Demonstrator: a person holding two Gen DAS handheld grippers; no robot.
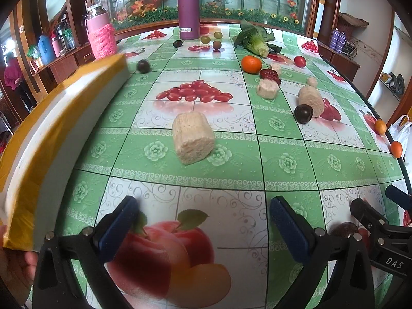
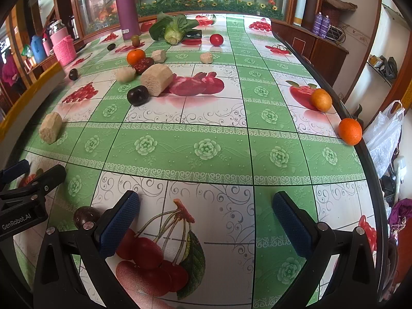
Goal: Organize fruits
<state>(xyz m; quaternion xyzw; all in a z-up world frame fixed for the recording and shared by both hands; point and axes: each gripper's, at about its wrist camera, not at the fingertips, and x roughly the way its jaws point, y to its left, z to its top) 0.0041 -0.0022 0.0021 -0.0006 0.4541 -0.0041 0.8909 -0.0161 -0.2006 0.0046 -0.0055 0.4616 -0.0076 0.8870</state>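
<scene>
Your left tongs [image 1: 203, 231] and right tongs [image 2: 206, 229] both gape wide over the worktop [image 2: 206, 149], holding nothing. A dark plum [image 2: 85, 216] lies between them. Ahead of your left sits a beige cake-like chunk [image 1: 193, 141]; farther on, another plum [image 2: 137, 95], then a tangerine [image 1: 251, 64]. Two oranges [image 2: 350, 131] rest at the right edge.

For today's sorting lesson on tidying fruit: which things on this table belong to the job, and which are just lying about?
Belongs:
round orange mandarin
dark purple plum
small red tomato
two orange fruits at the table edge
yellow-edged white tray

Lying about:
beige cut sponge-like block
tall purple plastic flask
leafy green cabbage
pink knitted-sleeve jar
</scene>
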